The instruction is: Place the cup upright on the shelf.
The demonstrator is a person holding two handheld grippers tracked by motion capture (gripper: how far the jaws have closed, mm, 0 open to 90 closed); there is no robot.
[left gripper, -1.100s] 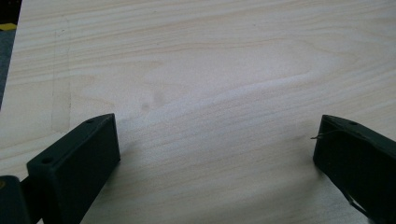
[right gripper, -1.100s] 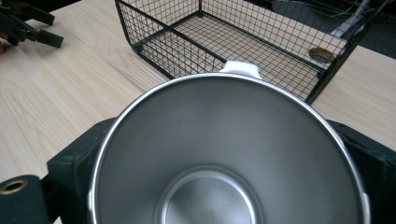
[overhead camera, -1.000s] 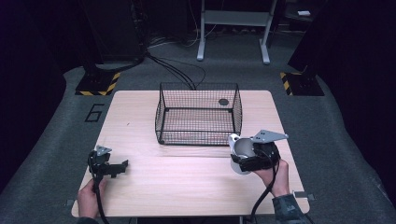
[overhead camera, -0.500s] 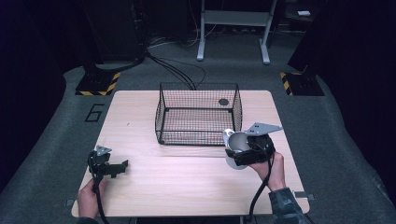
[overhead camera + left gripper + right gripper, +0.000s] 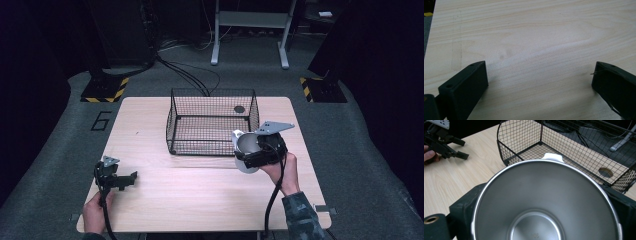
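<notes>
Carrying the steel cup (image 5: 246,151) toward the wire basket (image 5: 212,121) over the table (image 5: 200,195).

Largest first: the pale wooden table holds the black wire basket near its far middle, a dark round hole (image 5: 239,108) showing through the mesh at its back right. Since a second ago the right gripper (image 5: 260,152) has moved up and left, so the cup, clamped between its jaws with its mouth tilted to the camera, now hangs just beside the basket's near right corner; judging by that, a drop into the basket is close. The basket's near wall stands in the way and needs clearing. The left gripper (image 5: 131,177) rests at the table's near left, jaws spread apart and empty.
</notes>
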